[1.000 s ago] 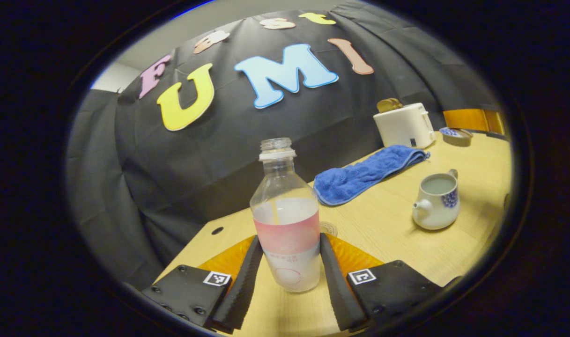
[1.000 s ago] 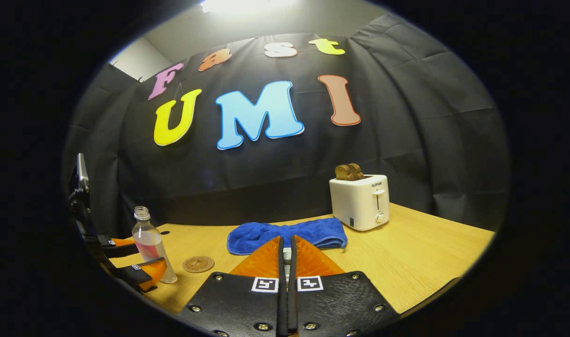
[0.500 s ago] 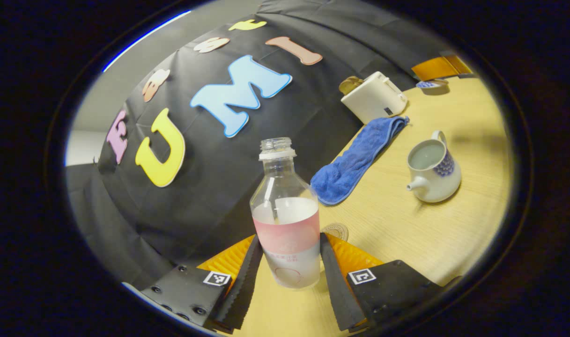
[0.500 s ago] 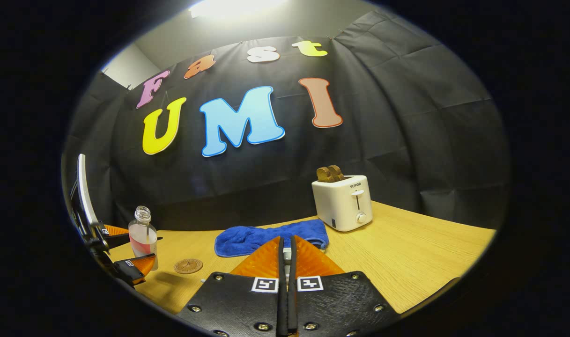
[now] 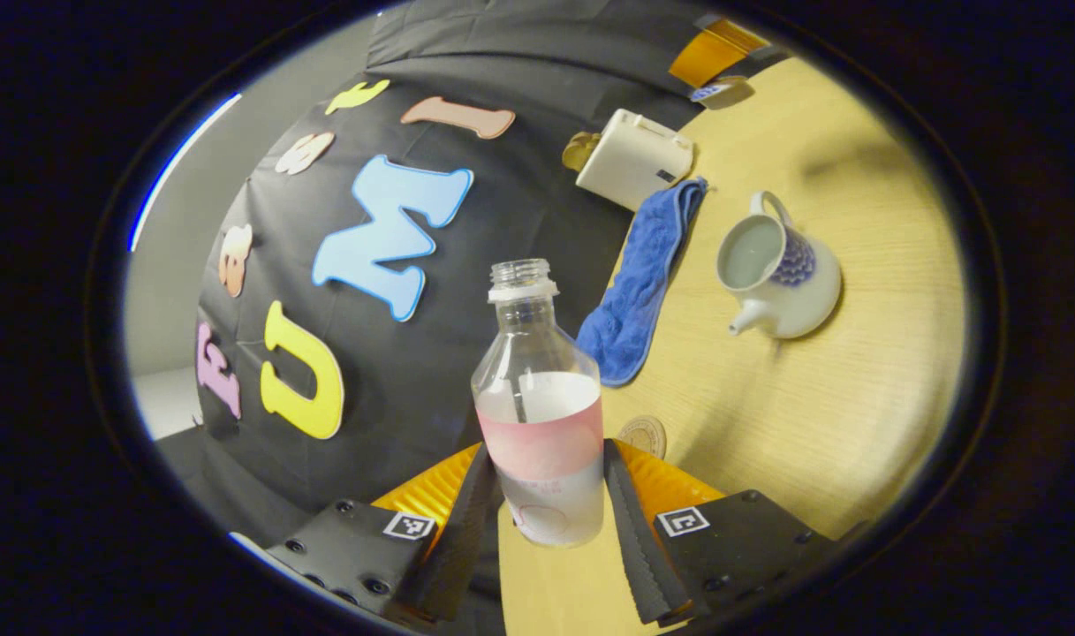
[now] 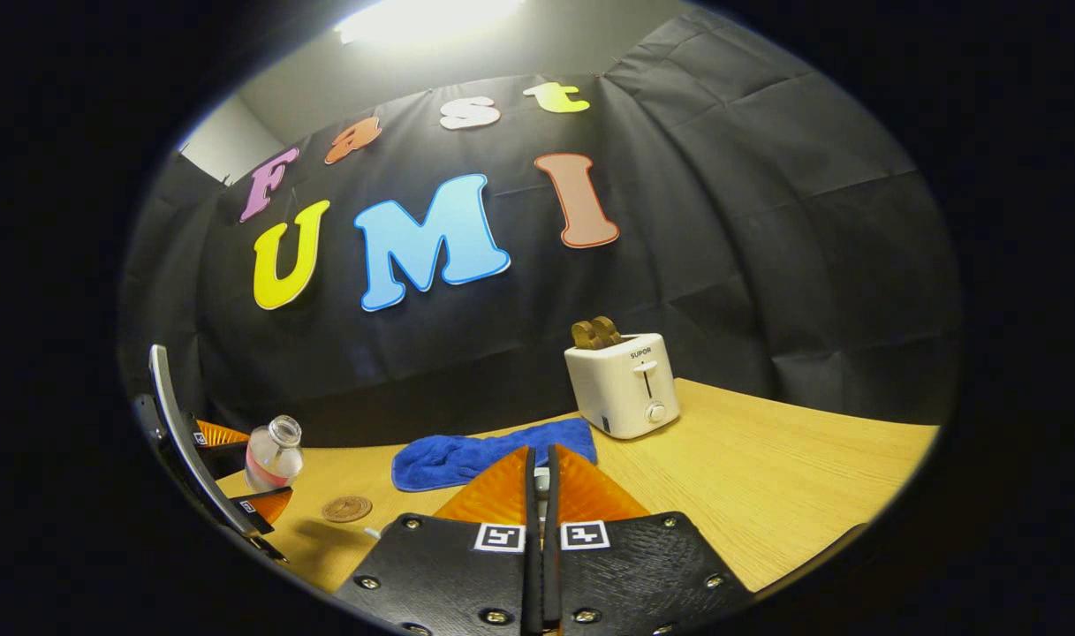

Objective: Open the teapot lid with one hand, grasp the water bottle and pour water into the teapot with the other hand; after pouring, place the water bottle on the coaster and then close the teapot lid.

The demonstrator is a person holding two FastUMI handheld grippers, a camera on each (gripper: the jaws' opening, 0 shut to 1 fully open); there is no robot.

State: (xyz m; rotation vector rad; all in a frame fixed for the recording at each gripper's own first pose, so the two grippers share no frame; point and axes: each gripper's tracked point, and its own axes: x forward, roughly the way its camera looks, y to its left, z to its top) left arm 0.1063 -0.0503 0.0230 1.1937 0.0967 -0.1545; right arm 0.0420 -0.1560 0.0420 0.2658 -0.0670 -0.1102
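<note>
My left gripper (image 5: 544, 452) is shut on a clear water bottle (image 5: 537, 415) with a pink label, uncapped and partly full. In the right gripper view the bottle (image 6: 273, 454) hangs above the table, leaning right, in the left gripper (image 6: 237, 477). The white teapot (image 5: 780, 274) with a blue pattern stands open, to the right of the bottle. A round brown coaster (image 5: 643, 435) lies just behind the bottle. My right gripper (image 6: 541, 455) is shut on the teapot lid's small white knob (image 6: 541, 481). Far off, the lid (image 5: 712, 91) hangs in that gripper (image 5: 709, 57).
A blue towel (image 5: 647, 283) lies between the teapot and the booth wall, with a white toaster (image 5: 630, 159) holding toast beyond it. In the right gripper view the coaster (image 6: 346, 508), towel (image 6: 493, 450) and toaster (image 6: 624, 384) sit on the wooden table (image 6: 767, 495).
My left gripper has lifted the bottle off the table and tipped it over toward the teapot side. The right gripper, still holding the lid, has drifted slightly.
</note>
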